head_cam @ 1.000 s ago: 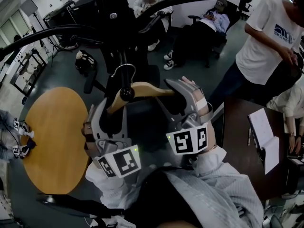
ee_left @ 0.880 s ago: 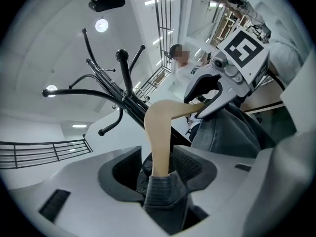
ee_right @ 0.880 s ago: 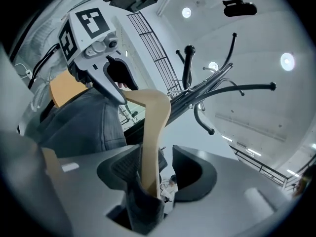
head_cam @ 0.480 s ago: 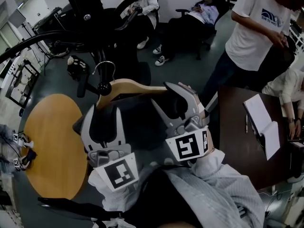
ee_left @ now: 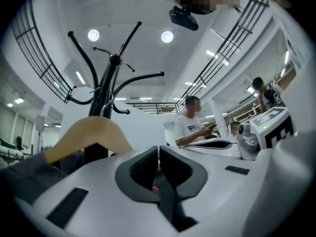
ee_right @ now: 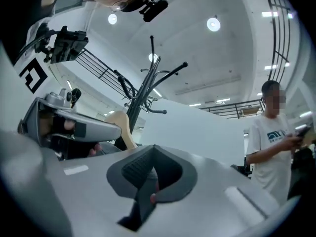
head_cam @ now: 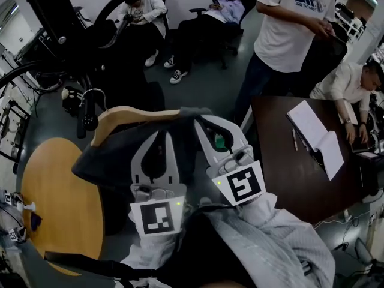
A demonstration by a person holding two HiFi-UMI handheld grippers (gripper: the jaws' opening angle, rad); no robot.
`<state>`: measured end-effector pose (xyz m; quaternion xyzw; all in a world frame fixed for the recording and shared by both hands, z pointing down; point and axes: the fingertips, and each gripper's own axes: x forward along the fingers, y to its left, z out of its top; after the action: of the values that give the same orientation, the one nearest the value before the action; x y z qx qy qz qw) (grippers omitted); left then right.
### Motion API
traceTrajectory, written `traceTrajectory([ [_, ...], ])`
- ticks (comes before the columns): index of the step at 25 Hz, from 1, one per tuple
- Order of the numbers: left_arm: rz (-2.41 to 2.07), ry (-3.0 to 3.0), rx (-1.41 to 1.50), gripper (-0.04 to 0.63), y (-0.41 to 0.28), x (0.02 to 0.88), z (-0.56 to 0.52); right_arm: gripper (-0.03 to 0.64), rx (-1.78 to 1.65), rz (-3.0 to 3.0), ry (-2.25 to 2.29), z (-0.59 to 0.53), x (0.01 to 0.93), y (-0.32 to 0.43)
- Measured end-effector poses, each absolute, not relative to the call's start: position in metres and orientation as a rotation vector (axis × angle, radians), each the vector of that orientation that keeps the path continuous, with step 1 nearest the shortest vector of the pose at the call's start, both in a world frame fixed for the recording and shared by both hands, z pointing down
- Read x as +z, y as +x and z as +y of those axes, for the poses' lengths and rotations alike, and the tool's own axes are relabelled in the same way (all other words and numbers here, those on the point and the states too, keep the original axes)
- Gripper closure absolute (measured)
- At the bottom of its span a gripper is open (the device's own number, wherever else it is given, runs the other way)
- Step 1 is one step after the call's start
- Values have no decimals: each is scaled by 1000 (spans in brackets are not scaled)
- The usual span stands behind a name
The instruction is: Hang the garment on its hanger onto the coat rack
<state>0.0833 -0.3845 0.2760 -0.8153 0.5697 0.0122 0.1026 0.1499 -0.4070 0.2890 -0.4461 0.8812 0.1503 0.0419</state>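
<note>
The dark garment (head_cam: 111, 155) lies draped over its wooden hanger (head_cam: 129, 116), low in front of the black coat rack (ee_left: 109, 83). The hanger's metal hook (head_cam: 93, 93) stands just beside a black knobbed arm; whether the hook sits over that arm I cannot tell. The left gripper (ee_left: 158, 154) has just been closing its jaws. Its pads are now almost together, with only a thin slit, and I can make out nothing between them. The right gripper (ee_right: 154, 154) has its pads pressed fully together (they look empty in its own view). In the head view both grippers lie side by side over the garment, their tips near the hanger's right shoulder. A round wooden table (head_cam: 54, 203) is at the left. At the right is a dark table (head_cam: 282, 161) with an open notebook (head_cam: 315, 134), and a person in a white T-shirt (head_cam: 288, 23) stands behind it.
</note>
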Motion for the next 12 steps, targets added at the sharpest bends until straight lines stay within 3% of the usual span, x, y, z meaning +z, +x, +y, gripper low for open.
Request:
traceTrajectory([
  [12, 1602, -2521, -9, 589, 136, 310, -404, 615, 289, 2748, -1456, -412, 320, 179],
])
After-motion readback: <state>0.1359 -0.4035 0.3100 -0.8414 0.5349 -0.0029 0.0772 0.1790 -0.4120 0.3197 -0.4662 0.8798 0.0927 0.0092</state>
